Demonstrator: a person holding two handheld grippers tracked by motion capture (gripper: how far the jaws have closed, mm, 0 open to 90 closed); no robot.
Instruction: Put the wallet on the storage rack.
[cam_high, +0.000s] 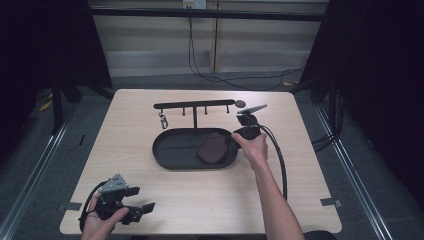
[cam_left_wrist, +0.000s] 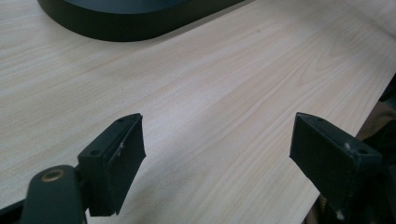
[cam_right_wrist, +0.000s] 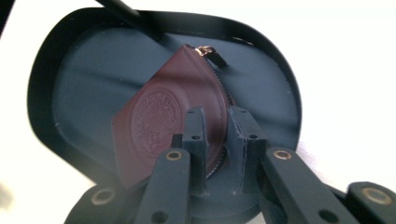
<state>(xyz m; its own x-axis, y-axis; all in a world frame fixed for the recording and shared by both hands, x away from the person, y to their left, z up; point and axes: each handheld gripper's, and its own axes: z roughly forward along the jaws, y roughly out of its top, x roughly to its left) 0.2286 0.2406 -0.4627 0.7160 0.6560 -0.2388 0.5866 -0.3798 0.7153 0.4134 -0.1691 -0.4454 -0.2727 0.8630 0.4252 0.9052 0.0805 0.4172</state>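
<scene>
right gripper (cam_right_wrist: 215, 126) jaws clenched on maroon pouch (cam_right_wrist: 159, 116) in black tray (cam_right_wrist: 46, 93); left gripper (cam_left_wrist: 217, 154) jaws released, near counter's (cam_left_wrist: 210, 84) front-left corner.

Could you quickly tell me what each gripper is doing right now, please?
Left gripper: open, holding nothing.
Right gripper: shut on the pouch over the tray.

A pale wood-grain tabletop (cam_high: 150, 150) is seen from above. A black oval tray (cam_high: 165, 152) is set near its middle, with a black hook rack (cam_high: 194, 106) rising at the tray's far edge. Grey tape tabs (cam_high: 331, 202) are stuck at the near corners.
</scene>
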